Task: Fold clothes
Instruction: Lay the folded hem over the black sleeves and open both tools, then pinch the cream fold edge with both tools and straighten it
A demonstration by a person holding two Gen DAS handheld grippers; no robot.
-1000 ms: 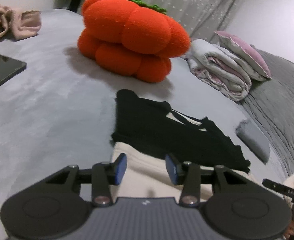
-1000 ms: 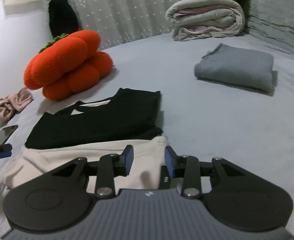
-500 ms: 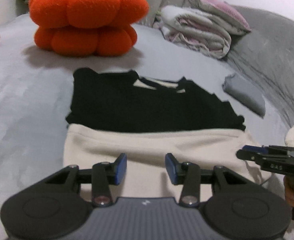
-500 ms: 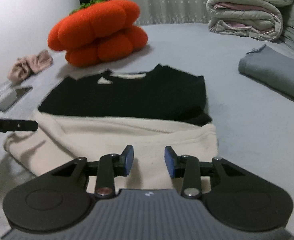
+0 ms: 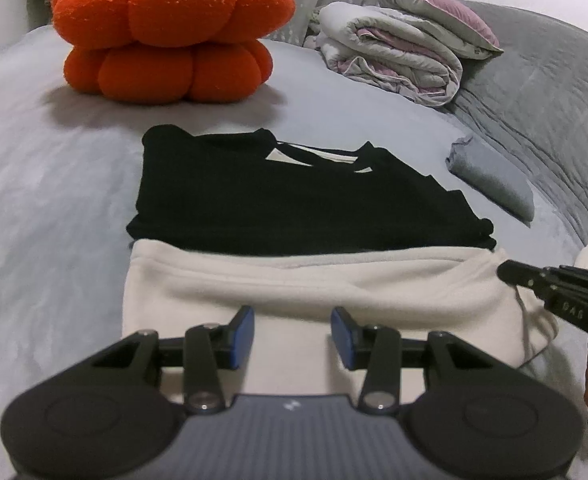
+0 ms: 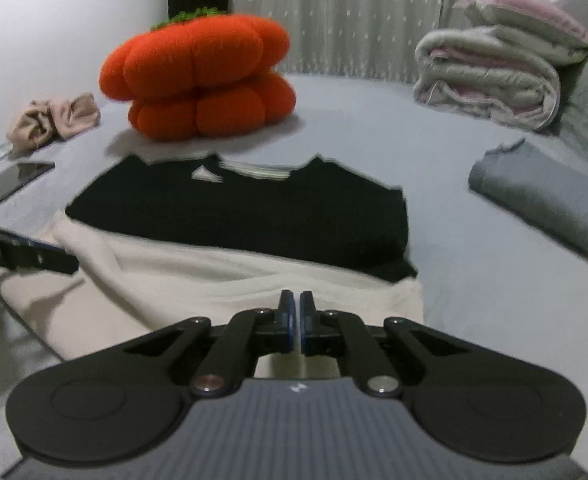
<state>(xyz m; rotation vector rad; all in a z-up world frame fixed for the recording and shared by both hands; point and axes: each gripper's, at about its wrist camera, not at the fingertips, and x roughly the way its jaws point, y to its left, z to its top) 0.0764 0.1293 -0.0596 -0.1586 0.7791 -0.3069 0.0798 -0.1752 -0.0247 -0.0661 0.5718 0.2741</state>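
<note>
Spreading across both views is the grey-blue sheeted bed [image 5: 54,208], which carries everything here. Near its far end sits a big orange pumpkin-shaped plush cushion [image 5: 170,30], and to the right of that a rolled grey-and-pink quilt [image 5: 394,60] with a pink pillow [image 5: 434,12] on top. In the middle of the bed lies the two-tone garment, flat and folded: its black upper part [image 5: 286,200] lies toward the cushion and its cream fleece lower part [image 5: 314,292] toward the cameras. A small folded grey cloth [image 6: 542,196] rests well apart on the right. At the left edge, a crumpled beige cloth [image 6: 54,120] lies near a dark phone [image 6: 14,180].

The left hand-held gripper [image 5: 293,332] hangs over the cream part with its blue-padded jaws spread wide, grasping nothing. The right hand-held gripper [image 6: 294,320] is low over the near edge of the cream part, jaws drawn almost together; whether any fabric is pinched between them cannot be told.
</note>
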